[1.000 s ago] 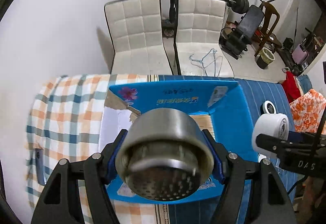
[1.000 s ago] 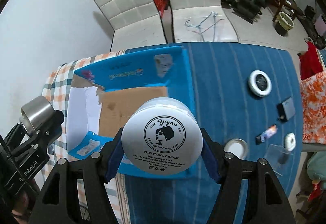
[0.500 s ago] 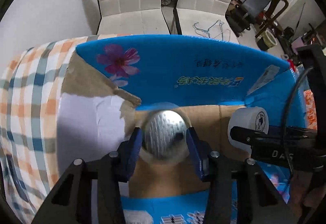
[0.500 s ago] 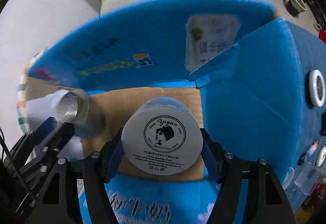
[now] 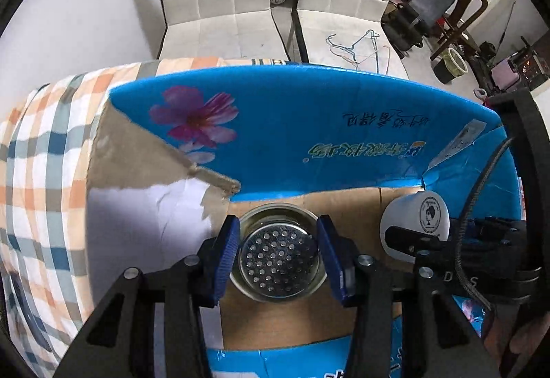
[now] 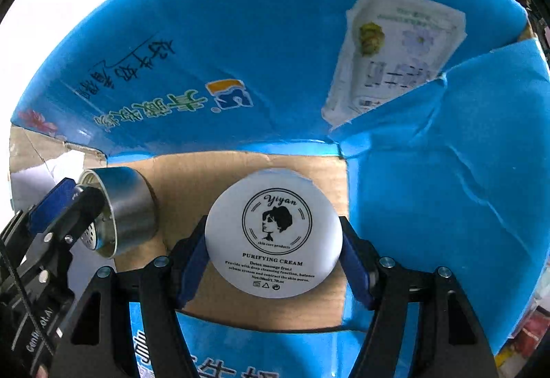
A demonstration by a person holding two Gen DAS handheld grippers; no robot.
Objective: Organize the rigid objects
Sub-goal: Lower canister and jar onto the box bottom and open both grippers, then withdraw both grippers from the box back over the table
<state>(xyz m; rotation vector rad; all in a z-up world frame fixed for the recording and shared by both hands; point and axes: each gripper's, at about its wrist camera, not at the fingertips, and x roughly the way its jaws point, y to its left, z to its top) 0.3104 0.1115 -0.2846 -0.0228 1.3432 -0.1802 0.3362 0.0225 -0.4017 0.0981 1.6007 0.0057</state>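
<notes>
My left gripper [image 5: 277, 252] is inside the blue cardboard box [image 5: 309, 134], low over its brown floor. A steel strainer cup [image 5: 277, 254] sits between its blue pads with small gaps either side, so the jaws look slightly open. My right gripper [image 6: 274, 256] is shut on a white cream jar [image 6: 274, 233], held just above the box floor [image 6: 240, 168]. The jar also shows in the left wrist view [image 5: 417, 220], and the steel cup in the right wrist view [image 6: 120, 209], to the jar's left.
The box's tall blue walls [image 6: 429, 189] surround both grippers on the far and right sides. A torn white flap [image 5: 147, 223] lies at left. A checked cloth [image 5: 41, 171] covers the table. Two white chairs [image 5: 220, 0] stand behind.
Both grippers moved down into the box. The left jaws have widened off the steel cup, which now rests on the box floor. The jar is lower and still gripped.
</notes>
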